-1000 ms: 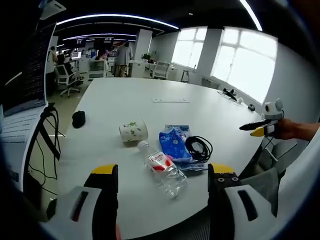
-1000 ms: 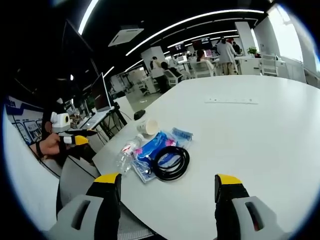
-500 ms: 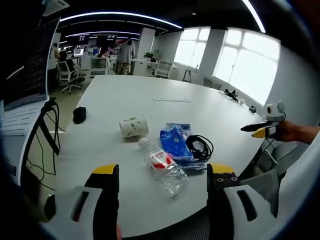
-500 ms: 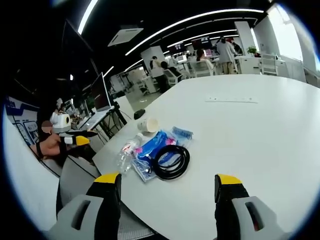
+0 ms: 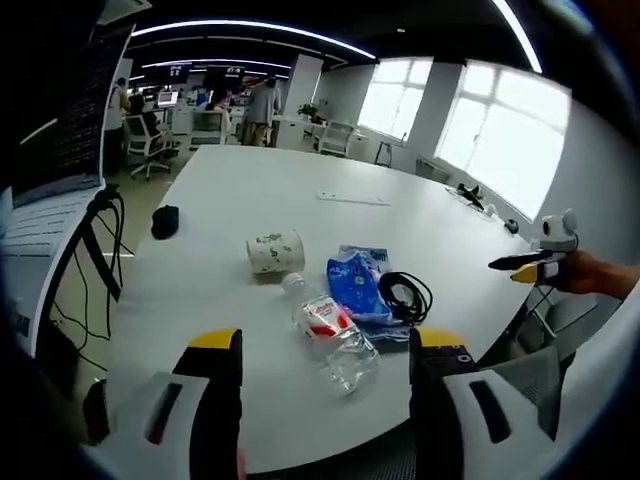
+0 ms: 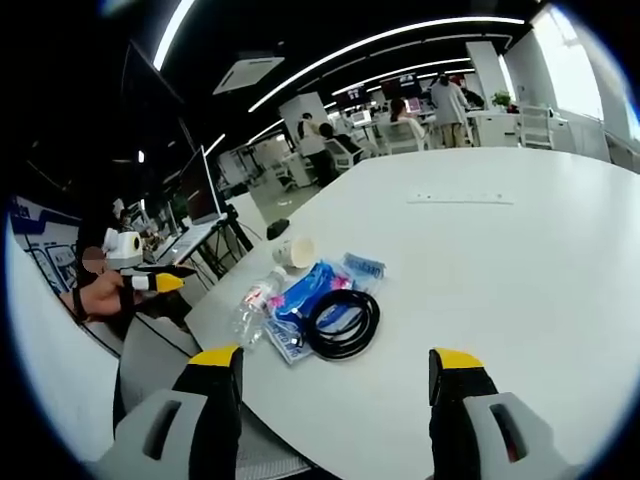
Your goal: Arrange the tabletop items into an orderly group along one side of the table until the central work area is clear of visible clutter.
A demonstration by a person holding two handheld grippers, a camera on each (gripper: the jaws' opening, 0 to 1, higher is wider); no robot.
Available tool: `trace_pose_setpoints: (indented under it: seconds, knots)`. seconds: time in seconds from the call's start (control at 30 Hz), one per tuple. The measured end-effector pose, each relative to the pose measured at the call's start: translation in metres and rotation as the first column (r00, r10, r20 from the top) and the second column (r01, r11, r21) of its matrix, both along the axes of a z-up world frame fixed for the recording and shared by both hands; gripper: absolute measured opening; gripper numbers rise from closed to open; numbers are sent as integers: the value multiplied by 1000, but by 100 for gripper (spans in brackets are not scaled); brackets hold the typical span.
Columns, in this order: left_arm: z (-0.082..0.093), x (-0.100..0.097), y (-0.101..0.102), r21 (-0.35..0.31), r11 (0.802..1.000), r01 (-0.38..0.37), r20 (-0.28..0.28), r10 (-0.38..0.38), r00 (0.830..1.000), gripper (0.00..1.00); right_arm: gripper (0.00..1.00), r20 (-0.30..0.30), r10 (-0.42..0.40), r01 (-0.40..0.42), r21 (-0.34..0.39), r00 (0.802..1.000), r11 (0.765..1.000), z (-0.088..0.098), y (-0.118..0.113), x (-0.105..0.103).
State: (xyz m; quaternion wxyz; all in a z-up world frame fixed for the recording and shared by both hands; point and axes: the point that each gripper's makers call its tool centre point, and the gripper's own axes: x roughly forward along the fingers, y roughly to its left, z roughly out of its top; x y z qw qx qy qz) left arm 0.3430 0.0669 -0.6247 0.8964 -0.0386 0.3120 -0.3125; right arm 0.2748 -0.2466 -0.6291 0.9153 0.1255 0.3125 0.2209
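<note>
Your left gripper sits at the bottom of the left gripper view with its yellow-tipped jaws spread wide and nothing between them, held off the near edge of the white table. Just above the jaws, at the centre of the frame, lies the clutter: a clear water bottle on its side with a red label, a blue packet touching it on the right, and a coiled black cable resting against the packet's right edge. A paper cup lies tipped over just up and left of the bottle's cap, and a small black object sits well apart toward the left edge of the table. A white strip lies farther up the tabletop. At the right of this frame your hand holds the right gripper beside the table edge. In the right gripper view, that gripper's jaws are likewise wide apart and empty at the bottom of the frame. The same group lies in the centre left: bottle, blue packet, cable and cup. Your left gripper appears at the left edge, in your hand.
</note>
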Motion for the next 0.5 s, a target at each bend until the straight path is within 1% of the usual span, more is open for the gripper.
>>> trace_pose_setpoints:
  seconds: [0.13, 0.17, 0.3, 0.5]
  knots:
    - [-4, 1, -4, 4, 1000, -2, -11, 2, 1000, 67, 78, -1, -2, 2, 5, 1000, 1000, -1, 1, -1]
    - [-5, 1, -5, 2, 1000, -5, -21, 5, 1000, 66, 78, -3, -3, 3, 5, 1000, 1000, -1, 1, -2]
    - [-9, 4, -6, -19, 999, -38, -39, 38, 999, 64, 77, -11, -5, 5, 7, 1000, 1000, -4, 2, -5]
    - [-12, 5, -10, -25, 999, -48, -47, 47, 998, 65, 77, -12, -16, 16, 11, 1000, 1000, -3, 0, -6]
